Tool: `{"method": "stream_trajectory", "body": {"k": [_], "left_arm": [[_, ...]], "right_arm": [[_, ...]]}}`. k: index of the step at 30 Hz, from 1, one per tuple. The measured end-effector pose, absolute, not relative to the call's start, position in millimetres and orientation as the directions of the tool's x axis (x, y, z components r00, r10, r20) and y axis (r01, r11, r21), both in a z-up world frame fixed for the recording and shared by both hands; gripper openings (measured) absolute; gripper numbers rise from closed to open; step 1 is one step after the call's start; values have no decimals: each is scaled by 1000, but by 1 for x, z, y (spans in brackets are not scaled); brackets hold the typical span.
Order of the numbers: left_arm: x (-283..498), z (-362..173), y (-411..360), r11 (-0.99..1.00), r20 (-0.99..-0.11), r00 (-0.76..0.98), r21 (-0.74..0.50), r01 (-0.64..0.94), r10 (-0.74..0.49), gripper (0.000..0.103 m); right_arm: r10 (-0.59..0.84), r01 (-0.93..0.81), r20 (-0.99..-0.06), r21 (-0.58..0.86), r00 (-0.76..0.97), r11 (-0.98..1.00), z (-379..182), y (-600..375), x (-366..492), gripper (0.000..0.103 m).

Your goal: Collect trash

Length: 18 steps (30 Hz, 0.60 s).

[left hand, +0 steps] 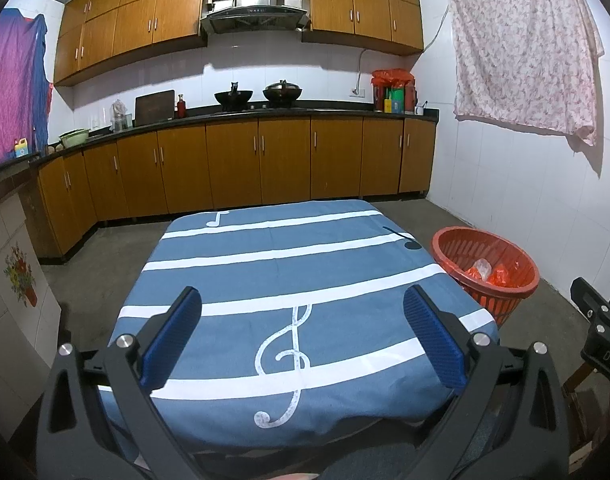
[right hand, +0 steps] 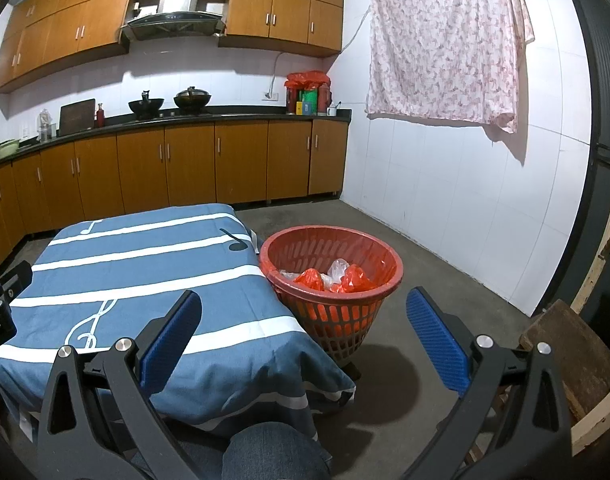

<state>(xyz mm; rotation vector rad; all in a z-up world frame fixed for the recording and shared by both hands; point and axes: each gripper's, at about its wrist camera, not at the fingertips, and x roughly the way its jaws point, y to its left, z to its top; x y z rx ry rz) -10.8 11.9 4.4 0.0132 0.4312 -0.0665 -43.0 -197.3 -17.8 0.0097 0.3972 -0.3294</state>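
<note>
Jaws of both grippers are held released, empty; the bagged trash (right hand: 351, 278) in the basket (right hand: 389, 280), seemingly light and crumply, is best pinched at loose folds.

Wood cabinets (left hand: 233, 160), white tile walls (right hand: 445, 200)

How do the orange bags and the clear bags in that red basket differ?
The orange bags are opaque and bright, nearly matching the basket; the clear bags are see-through and pale. The orange bags lie in several lumps and fill more of the basket; less of the clear bags shows, and they are tucked between and behind the orange ones. Both are crumpled plastic lying inside the basket beside the table.
</note>
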Motion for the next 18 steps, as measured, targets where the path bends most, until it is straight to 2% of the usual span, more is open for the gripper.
{"method": "stream_trajectory", "body": {"k": [18], "left_arm": [[-10, 1, 22, 998, -434, 899, -7, 57, -55, 99]], "right_arm": [[-311, 316, -387, -53, 868, 947, -20, -197, -43, 101]]}}
